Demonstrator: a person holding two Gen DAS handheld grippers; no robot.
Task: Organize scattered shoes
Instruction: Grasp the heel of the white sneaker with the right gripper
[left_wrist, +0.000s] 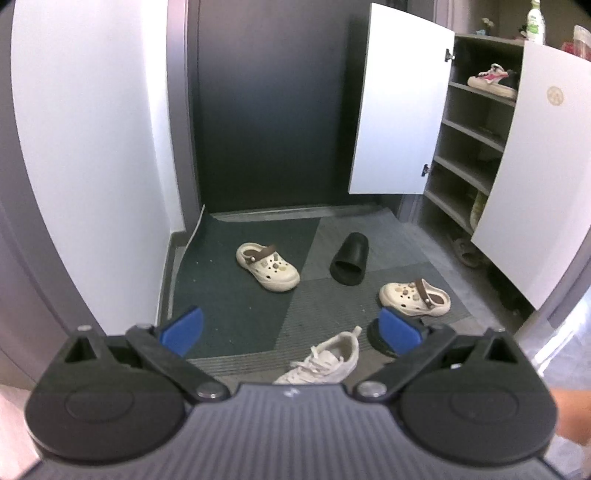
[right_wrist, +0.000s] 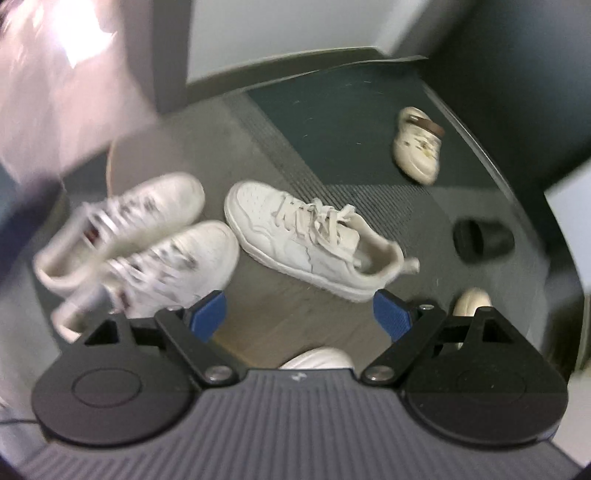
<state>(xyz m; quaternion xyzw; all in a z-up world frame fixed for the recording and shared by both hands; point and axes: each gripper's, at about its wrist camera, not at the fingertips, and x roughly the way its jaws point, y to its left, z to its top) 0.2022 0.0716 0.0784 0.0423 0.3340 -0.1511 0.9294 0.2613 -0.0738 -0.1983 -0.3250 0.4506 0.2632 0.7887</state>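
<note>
Shoes are lying loose on the mat, so we are holding both grippers wide and empty. We are hanging the right gripper (right_wrist: 300, 310) just short of the white sneaker (right_wrist: 314, 236), while the left gripper (left_wrist: 291, 328) is facing the open cabinet (left_wrist: 476, 129), where pairs belong.

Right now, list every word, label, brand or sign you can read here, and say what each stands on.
No text reads clearly.
Round gold emblem on the white cabinet door: too small to read.
Green-and-white bottle on the cabinet top: label blurred.
Small mark on the gripper body: a logo, no letters legible.
</note>
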